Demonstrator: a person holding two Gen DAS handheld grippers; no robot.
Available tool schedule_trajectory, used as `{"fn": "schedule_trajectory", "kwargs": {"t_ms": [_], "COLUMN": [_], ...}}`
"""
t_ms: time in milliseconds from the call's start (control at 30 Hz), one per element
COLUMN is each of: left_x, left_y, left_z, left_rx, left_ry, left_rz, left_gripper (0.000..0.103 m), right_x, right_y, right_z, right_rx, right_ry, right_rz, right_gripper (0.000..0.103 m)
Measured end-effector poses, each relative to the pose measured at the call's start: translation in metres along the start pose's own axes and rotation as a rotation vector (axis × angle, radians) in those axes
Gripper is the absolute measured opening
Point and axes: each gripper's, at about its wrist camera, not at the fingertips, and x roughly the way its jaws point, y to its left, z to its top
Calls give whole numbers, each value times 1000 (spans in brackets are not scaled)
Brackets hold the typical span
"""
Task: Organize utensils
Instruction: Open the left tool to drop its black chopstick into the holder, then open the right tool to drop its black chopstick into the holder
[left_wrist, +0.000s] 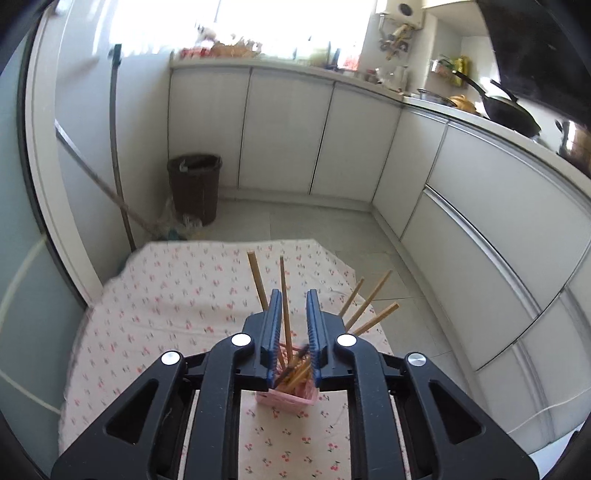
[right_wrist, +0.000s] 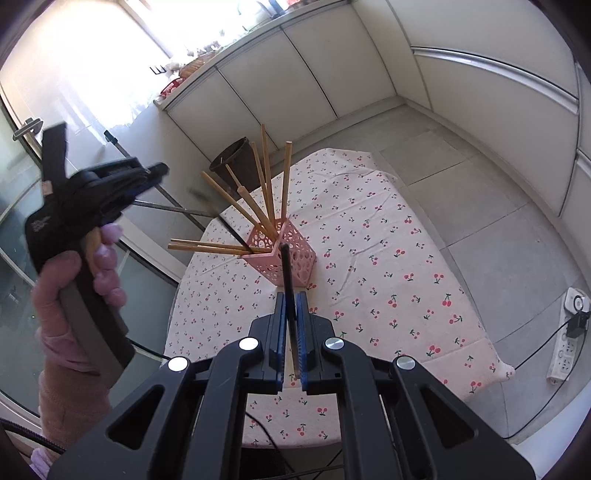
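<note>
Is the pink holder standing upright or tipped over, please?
Upright: the pink holder stands on its base on the cherry-print cloth, with chopsticks fanning out of its open top.

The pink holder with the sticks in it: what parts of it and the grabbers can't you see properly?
- Left wrist view: most of the pink holder is hidden behind the left gripper.
- Right wrist view: the left gripper is motion-blurred, so its jaws cannot be read there.
- Right wrist view: the dark utensil has its lower end hidden between the right gripper pads.
</note>
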Motion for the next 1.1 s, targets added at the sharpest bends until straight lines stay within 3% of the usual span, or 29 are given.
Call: {"fn": "schedule_trajectory", "kwargs": {"t_ms": [233,400,533,833,1100], "left_x": [-43,-46,-49,-62,-60], "left_y": [40,66,71,88,104], "left_z": [-41,-71,-70,-52,-46], "left_rx": [-63,-107,-100,-151,-182], "left_ry": [-27,55,37,-19,-32], "left_rz": [-11,13,49,17,21], "left_gripper": [32,35,35,42,48], "right_x": [-13,-22,-17,26,94], "right_y": [22,46,71,123,114], "right_z": [0,10,32,102,119], "right_rx": [-50,-94,-118,-171,-169], "right_ry": [-49,-117,-157,-262,-256], "right_rz": [36,25,14,-51,-96], "right_gripper": [6,6,6,6,13]}}
